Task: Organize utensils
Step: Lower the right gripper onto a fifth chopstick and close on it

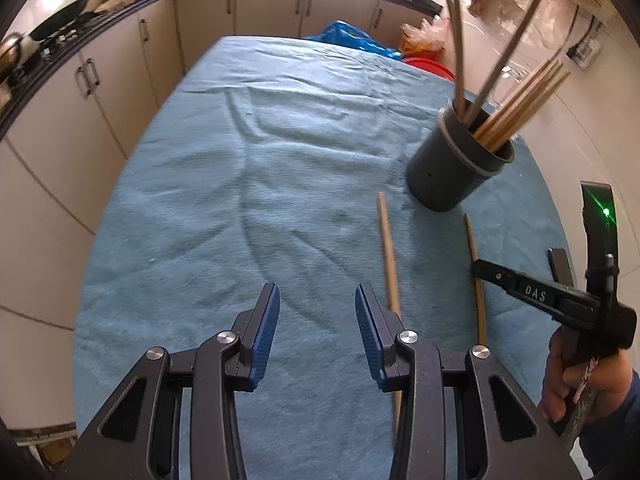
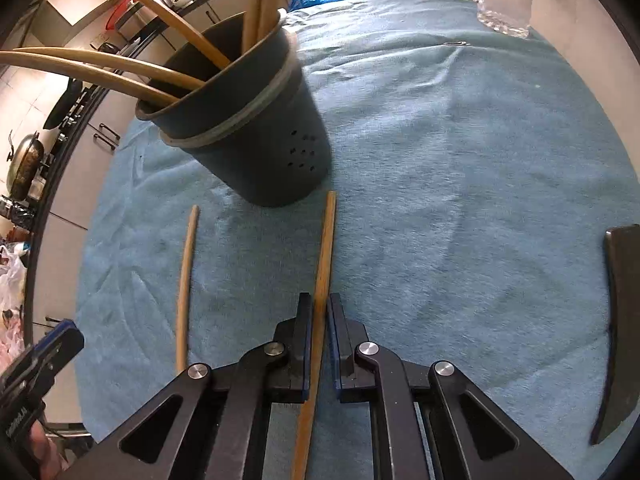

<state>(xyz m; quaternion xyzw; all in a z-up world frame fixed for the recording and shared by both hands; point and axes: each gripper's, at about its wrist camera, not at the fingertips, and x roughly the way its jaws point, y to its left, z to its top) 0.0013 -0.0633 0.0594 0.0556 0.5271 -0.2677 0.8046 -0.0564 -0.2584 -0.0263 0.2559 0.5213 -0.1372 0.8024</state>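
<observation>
A dark round holder [image 1: 456,160] stands on the blue cloth with several chopsticks in it; it also shows in the right wrist view [image 2: 256,136]. Two wooden chopsticks lie in front of it. My right gripper [image 2: 319,312] has its jaws closed around the right chopstick [image 2: 326,248], which runs between the pads. The other chopstick [image 2: 185,280] lies to its left. My left gripper [image 1: 317,300] is open and empty above the cloth, just left of that chopstick [image 1: 388,248]. The right gripper's body [image 1: 560,296] shows at the right of the left wrist view.
The table is covered by a blue cloth [image 1: 280,140]. A dark flat object [image 2: 620,320] lies at the right edge. A clear glass [image 2: 504,0] stands at the far right corner. Kitchen cabinets [image 1: 80,100] run along the left and far sides.
</observation>
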